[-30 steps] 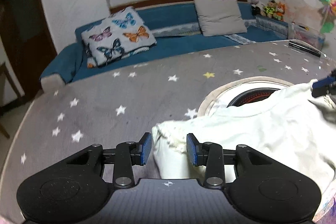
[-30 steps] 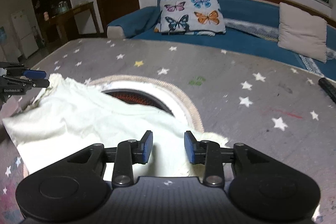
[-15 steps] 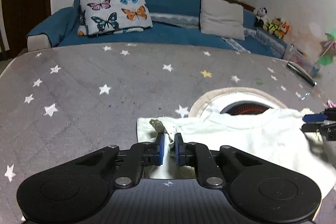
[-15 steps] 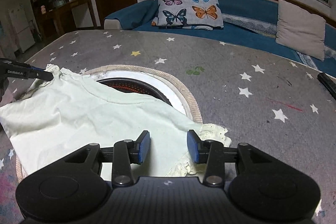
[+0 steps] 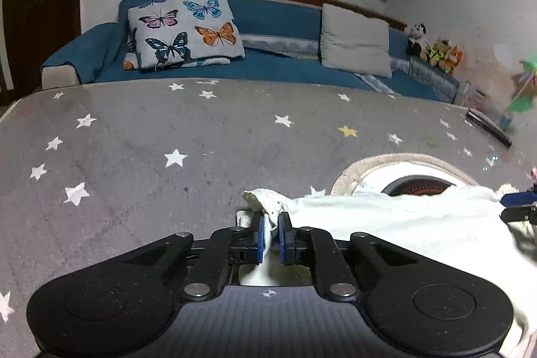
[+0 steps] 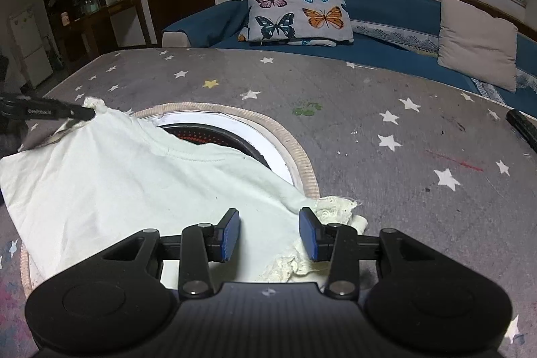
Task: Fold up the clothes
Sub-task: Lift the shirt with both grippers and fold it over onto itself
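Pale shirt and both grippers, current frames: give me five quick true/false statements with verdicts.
1. The left gripper is shut on the lace-trimmed sleeve of the pale shirt. True.
2. The right gripper is clamped on the shirt. False: its jaws stand wide open over the shirt's other lace-trimmed sleeve, gripping nothing.
3. The shirt partly covers the round opening with the woven rim in the star-print table cover. True.
4. The butterfly cushion lies on the table. False: it sits on the blue sofa behind the table.
5. The shirt is already folded into a neat square. False: it lies spread out, neckline visible.
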`<state>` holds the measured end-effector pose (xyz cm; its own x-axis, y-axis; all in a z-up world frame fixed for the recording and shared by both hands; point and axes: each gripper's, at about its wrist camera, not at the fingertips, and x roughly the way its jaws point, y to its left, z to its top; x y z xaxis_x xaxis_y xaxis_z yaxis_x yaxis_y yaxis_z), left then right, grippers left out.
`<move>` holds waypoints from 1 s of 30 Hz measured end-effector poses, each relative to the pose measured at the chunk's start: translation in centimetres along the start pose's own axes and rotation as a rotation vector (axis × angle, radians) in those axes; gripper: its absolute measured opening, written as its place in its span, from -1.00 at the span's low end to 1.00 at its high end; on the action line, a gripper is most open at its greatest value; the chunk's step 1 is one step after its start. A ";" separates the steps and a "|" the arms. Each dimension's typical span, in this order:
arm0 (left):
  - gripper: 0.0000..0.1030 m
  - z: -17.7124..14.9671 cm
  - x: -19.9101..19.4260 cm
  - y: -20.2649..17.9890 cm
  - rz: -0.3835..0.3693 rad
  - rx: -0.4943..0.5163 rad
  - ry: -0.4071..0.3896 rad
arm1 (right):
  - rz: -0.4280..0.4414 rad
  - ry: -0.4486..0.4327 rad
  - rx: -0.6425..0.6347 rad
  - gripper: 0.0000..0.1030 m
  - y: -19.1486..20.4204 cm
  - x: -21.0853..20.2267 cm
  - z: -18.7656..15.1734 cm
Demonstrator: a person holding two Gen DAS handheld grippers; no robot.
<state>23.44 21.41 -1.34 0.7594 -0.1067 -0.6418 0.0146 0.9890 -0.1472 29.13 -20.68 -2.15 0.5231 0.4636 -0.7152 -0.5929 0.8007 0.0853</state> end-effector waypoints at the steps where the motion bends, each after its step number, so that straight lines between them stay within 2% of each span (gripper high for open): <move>1: -0.75 0.0 -0.2 -0.1 0.002 0.003 -0.003 | -0.003 -0.002 0.006 -0.23 0.0 -0.2 0.0; 8: -0.61 0.5 -2.7 -1.4 0.029 0.064 -0.045 | -0.013 -0.031 0.029 -0.23 0.2 -3.1 -1.0; 11: -0.39 0.2 -4.5 -2.6 0.029 0.099 -0.070 | -0.014 -0.038 0.015 -0.23 0.6 -4.0 -1.4; 15: -0.39 -0.1 -6.7 -4.2 0.029 0.146 -0.103 | -0.009 -0.049 0.008 -0.23 0.8 -4.1 -1.5; 18: -0.39 -1.5 -7.7 -5.8 -0.008 0.182 -0.094 | -0.005 -0.030 0.024 -0.23 0.5 -2.8 -1.6; 21: -0.39 -2.9 -8.3 -6.7 -0.006 0.216 -0.069 | -0.016 0.002 0.041 -0.24 0.0 -1.7 -1.9; 27: -0.38 -5.2 -10.3 -5.7 0.013 0.170 -0.038 | -0.006 -0.034 0.061 -0.24 0.4 -5.1 -2.6; 30: -0.20 -6.3 -11.8 -5.3 0.010 0.143 -0.037 | 0.015 -0.022 0.058 -0.24 1.1 -7.1 -3.4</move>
<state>10.34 16.82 2.23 0.7834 -0.0959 -0.6140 0.0975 0.9948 -0.0310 22.69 -24.40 0.65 0.5283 0.4834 -0.6980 -0.5647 0.8140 0.1362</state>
